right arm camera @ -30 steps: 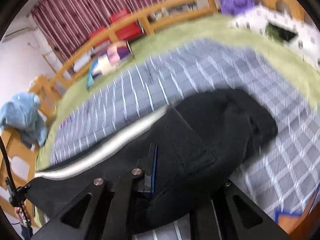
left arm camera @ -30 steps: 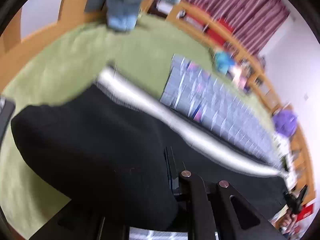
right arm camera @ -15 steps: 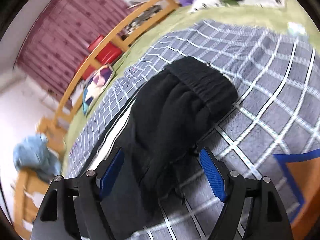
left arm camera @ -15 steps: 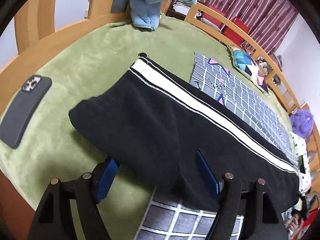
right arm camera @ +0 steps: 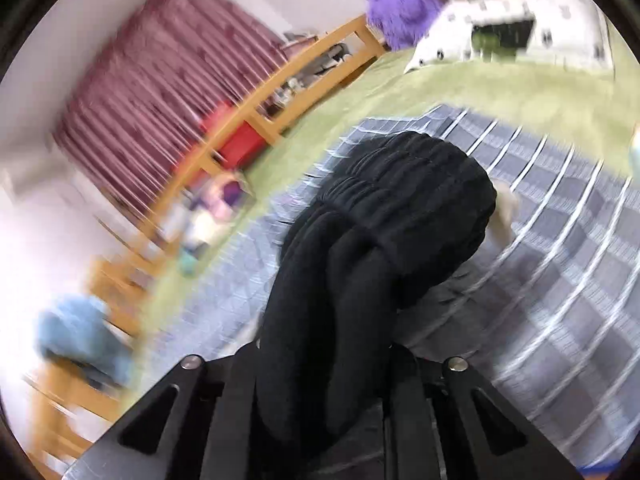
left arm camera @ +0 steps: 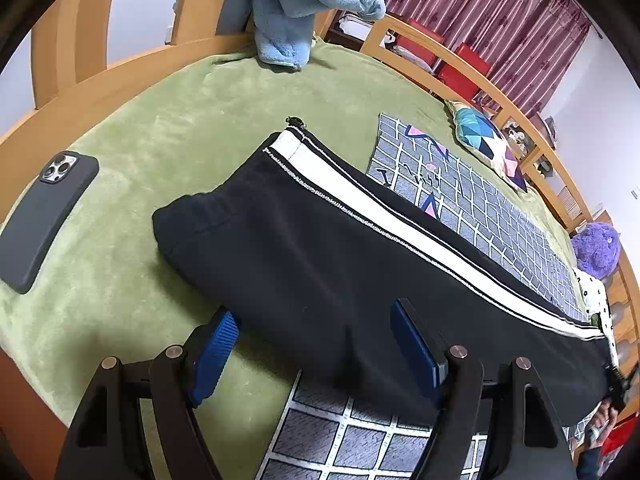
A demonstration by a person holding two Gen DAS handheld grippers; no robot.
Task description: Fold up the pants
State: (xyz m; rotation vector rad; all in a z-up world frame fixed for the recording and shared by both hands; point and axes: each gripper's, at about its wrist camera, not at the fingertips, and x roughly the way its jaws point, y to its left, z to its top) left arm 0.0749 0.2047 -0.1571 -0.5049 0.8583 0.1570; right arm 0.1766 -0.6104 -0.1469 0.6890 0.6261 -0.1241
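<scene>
Right gripper (right arm camera: 320,364) clamps the pants (left arm camera: 320,248)
Jaws just closing on the bunched waistband to lift it; left gripper (left arm camera: 316,354) released.

Even daylight — right view motion-blurred

Black pants (left arm camera: 320,264) carry a white side stripe (left arm camera: 400,216) edged in black-and-white stitching. They lie across a green blanket (left arm camera: 200,120) and a grey sheet (left arm camera: 480,208) gridded in white. Beside them are a dark grey phone (left arm camera: 44,216), a light blue towel (left arm camera: 296,12) and a purple plush toy (left arm camera: 596,248).
</scene>
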